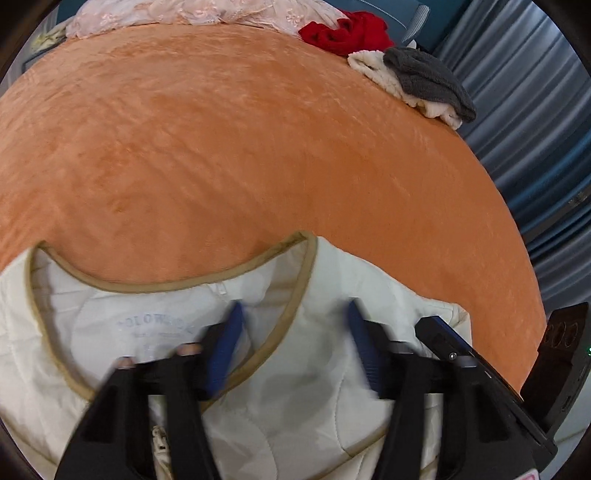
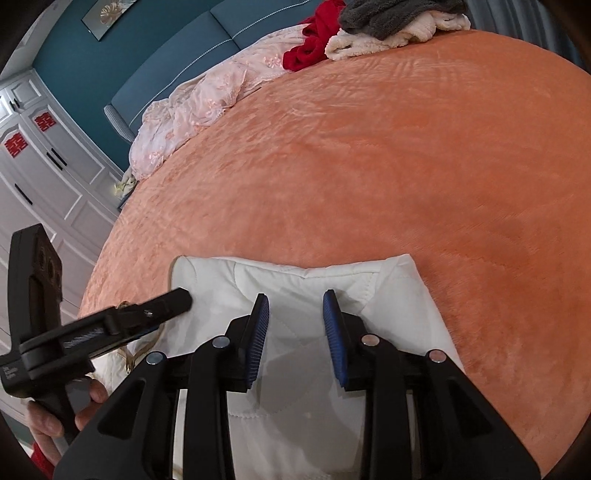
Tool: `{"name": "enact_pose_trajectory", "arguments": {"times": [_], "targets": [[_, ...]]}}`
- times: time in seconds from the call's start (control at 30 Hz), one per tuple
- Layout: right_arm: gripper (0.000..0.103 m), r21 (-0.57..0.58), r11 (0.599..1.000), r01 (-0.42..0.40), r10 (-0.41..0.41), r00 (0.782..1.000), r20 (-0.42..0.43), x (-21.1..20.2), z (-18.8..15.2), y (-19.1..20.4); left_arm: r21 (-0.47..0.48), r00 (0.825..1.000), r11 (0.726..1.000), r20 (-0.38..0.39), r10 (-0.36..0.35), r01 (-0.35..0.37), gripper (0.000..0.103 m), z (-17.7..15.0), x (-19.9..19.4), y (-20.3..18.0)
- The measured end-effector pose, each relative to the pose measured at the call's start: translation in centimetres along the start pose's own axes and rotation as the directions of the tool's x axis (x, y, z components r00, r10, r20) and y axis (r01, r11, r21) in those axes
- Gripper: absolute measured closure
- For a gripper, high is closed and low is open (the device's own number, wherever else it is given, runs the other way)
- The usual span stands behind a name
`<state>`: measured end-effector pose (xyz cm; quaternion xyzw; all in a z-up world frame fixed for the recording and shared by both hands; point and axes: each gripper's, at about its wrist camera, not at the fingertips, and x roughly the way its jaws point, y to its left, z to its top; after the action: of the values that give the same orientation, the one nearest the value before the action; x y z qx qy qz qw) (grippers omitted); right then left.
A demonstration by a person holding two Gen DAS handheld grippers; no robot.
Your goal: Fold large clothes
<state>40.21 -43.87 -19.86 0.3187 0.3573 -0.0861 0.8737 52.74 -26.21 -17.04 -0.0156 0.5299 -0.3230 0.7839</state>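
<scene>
Your cream quilted jacket with tan-trimmed collar (image 1: pixel 155 332) lies at the near edge of the orange plush bed (image 1: pixel 258 155). It looks soft, puffy and probably light, so pinch seams. Left gripper (image 1: pixel 295 350) and right gripper (image 2: pixel 295 332) hover part-open, empty.

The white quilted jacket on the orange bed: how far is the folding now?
Done: the white quilted jacket lies flat on the orange blanket, one side apparently folded in. In hand: the left gripper and right gripper are above it, jaws open, gripping nothing. Left: the remaining folds, then the pink lace garment, red garment and grey and cream pile.
</scene>
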Motion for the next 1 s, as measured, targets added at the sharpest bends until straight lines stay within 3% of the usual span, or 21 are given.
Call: {"name": "enact_pose_trajectory", "arguments": {"times": [0.07,0.17,0.3,0.57,0.7,0.8,0.83,0.97,1.0], "targets": [[0.074,-0.002,1.0,0.0,0.0,1.0,0.006,-0.1,0.0,0.1,0.006,1.0,1.0,0.0,-0.002,0.002,0.099,-0.1,0.0,-0.2],[0.074,-0.009,1.0,0.01,-0.01,1.0,0.017,-0.6,0.1,0.4,0.055,0.997,0.997,0.054,0.051,-0.054,0.102,-0.2,-0.6,-1.3],[0.078,-0.031,0.997,0.064,-0.064,0.998,-0.002,-0.3,-0.1,0.8,0.082,0.988,0.991,0.125,0.092,-0.102,0.102,-0.4,-1.9,-1.7],[0.08,-0.16,0.967,0.196,-0.202,0.979,-0.023,1.4,-0.7,2.3,0.045,0.985,0.989,0.106,0.136,-0.142,0.099,-1.4,0.7,-0.3],[0.076,-0.204,0.952,0.229,-0.235,0.972,-0.006,0.2,-0.4,3.7,0.035,0.971,0.979,0.137,0.195,-0.201,0.083,-1.7,-1.0,-0.8],[0.073,-0.264,0.947,0.182,-0.165,0.983,0.084,-2.8,-0.9,6.7,0.003,0.967,0.984,0.185,0.173,-0.177,0.08,-2.7,-5.0,0.9],[0.073,-0.291,0.945,0.152,-0.134,0.988,0.08,-3.1,-1.1,7.8,0.005,0.962,0.982,0.199,0.186,-0.191,0.079,-3.2,-6.1,1.7],[0.077,-0.413,0.909,-0.044,0.016,0.997,-0.072,-1.9,-3.0,12.7,0.063,0.948,0.962,0.198,0.248,-0.265,0.08,-4.6,-8.5,5.2],[0.082,-0.432,0.899,-0.069,0.025,0.994,-0.105,-1.3,-3.4,13.4,0.082,0.947,0.957,0.186,0.261,-0.28,0.09,-4.9,-8.5,5.8]]}}
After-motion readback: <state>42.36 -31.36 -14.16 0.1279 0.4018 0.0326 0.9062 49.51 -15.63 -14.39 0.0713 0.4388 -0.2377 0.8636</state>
